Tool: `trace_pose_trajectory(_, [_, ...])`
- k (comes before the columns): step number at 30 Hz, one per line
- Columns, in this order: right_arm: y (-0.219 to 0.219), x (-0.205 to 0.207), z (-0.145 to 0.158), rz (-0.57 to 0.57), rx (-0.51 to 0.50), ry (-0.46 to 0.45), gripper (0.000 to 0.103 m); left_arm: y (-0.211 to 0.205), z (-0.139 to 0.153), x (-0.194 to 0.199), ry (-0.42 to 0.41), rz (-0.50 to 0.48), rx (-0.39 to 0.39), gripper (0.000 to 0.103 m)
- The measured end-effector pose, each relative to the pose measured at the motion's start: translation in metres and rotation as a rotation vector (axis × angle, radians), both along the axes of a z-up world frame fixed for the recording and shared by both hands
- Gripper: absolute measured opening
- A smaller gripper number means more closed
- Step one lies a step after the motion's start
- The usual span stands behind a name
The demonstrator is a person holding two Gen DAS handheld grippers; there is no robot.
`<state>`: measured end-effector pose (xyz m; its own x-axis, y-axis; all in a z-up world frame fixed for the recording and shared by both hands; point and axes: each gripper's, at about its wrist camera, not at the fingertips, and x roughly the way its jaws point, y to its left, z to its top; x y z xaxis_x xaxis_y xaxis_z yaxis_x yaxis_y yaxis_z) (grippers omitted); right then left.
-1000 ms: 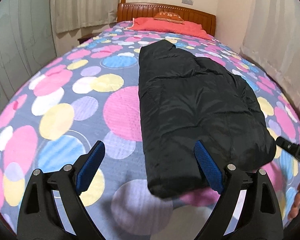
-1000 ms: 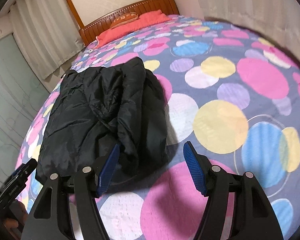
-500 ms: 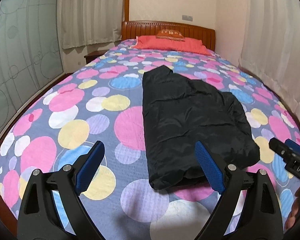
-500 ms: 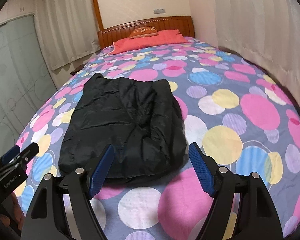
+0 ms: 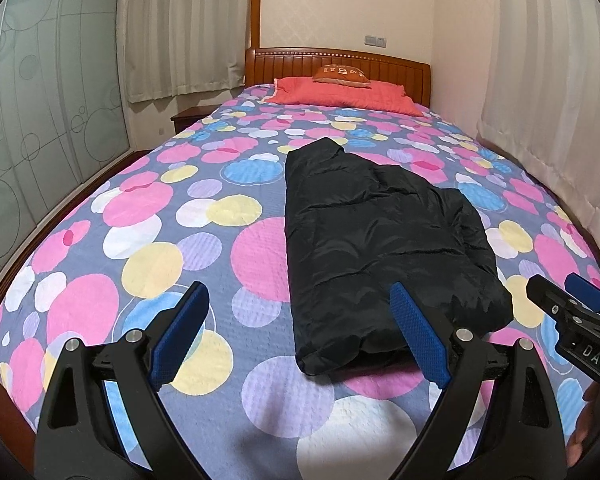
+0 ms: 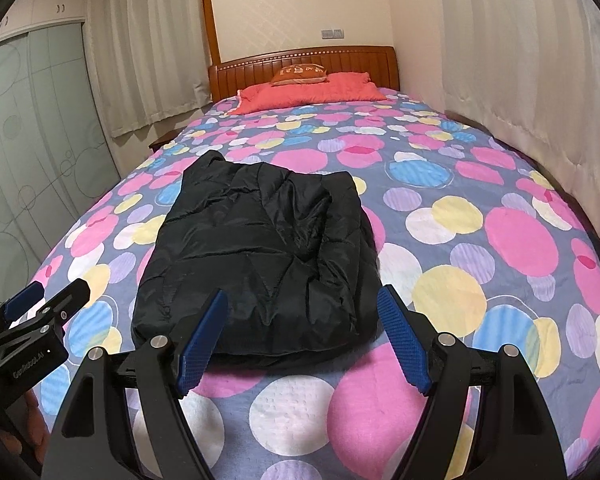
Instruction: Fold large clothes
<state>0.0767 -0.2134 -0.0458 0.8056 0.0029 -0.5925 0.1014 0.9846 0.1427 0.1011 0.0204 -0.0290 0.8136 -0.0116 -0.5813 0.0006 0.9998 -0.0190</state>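
Jacket, folded into a compact block, lies toward the bed's foot edge; left tongs and right tongs hang spread and empty, suggesting folding is complete.

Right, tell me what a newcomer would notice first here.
The black jacket, folded into a bundle, lies mid-bed on the bedspread of bright pink, yellow and blue circles. Both grippers, left and right, hang open and empty before its near edge. A red pillow rests against the wooden headboard.

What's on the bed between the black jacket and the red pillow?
Nothing: only bare dotted bedspread separates the jacket from the pillow, clearest in the right wrist view.
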Motion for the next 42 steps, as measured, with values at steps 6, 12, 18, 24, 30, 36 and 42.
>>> trace_pose_trajectory(6, [0.0011,-0.0004,0.0004,0.0,-0.005,-0.002,0.076,-0.001,0.0002,-0.0005,0.0,0.003,0.0,0.092])
trace_pose_trajectory(12, [0.0036,-0.0003,0.0007,0.002,-0.003,0.0,0.076,-0.0012,-0.0004,-0.0011,0.0,0.001,0.002,0.092])
trace_pose_trajectory(18, [0.0043,-0.0004,0.0003,0.002,-0.003,-0.001,0.076,-0.0021,-0.0007,-0.0017,0.003,0.003,-0.001,0.092])
trace_pose_trajectory(24, [0.0049,-0.0005,0.0002,0.003,-0.004,-0.001,0.076,-0.0021,-0.0011,-0.002,0.004,0.001,0.0,0.092])
trace_pose_trajectory(30, [0.0061,-0.0005,-0.0004,0.002,-0.003,0.002,0.076,-0.0026,-0.0021,-0.0031,0.007,0.0,-0.002,0.092])
trace_pose_trajectory(36, [0.0071,-0.0004,-0.0009,0.005,-0.005,0.004,0.076,-0.0029,-0.0019,-0.003,0.007,0.002,-0.003,0.092])
trace_pose_trajectory(42, [0.008,-0.0004,-0.003,0.007,-0.008,0.006,0.076,-0.0028,-0.0043,-0.0039,0.008,0.0,-0.004,0.092])
